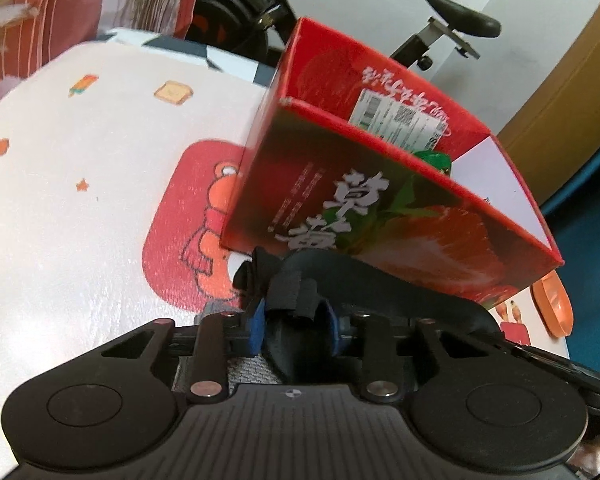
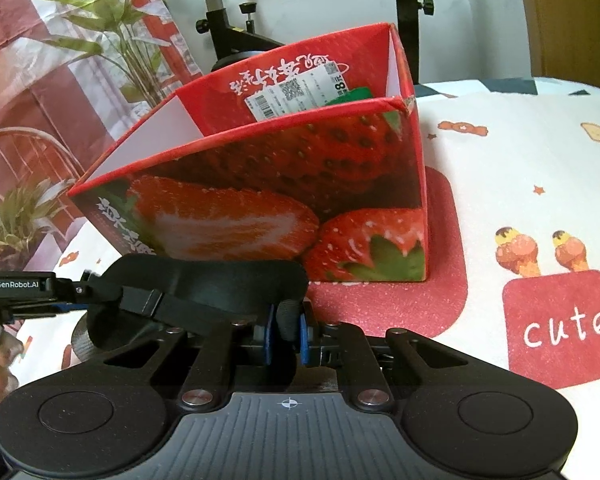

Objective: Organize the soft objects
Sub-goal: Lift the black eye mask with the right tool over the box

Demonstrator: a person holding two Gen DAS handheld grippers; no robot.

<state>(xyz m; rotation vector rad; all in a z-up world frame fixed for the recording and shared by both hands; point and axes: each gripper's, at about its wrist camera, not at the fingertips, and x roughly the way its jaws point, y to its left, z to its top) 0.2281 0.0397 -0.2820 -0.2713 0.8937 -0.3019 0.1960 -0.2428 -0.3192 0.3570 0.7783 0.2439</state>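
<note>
A dark soft padded object with a black strap [image 1: 380,284] stretches between both grippers, just in front of an open red strawberry-print box [image 1: 380,200]. My left gripper [image 1: 296,320] is shut on one end of it. My right gripper [image 2: 286,330] is shut on the other end [image 2: 220,284]. The box [image 2: 284,192] stands on the patterned cloth right behind the held object. A green item [image 1: 434,160] lies inside the box, mostly hidden by its wall; it also shows in the right wrist view [image 2: 352,96].
The white cartoon-print tablecloth [image 1: 80,180] covers the surface. An exercise bike [image 1: 456,24] stands behind the box. A floral curtain [image 2: 60,60] hangs at the left. An orange dish [image 1: 552,304] sits at the table's right edge.
</note>
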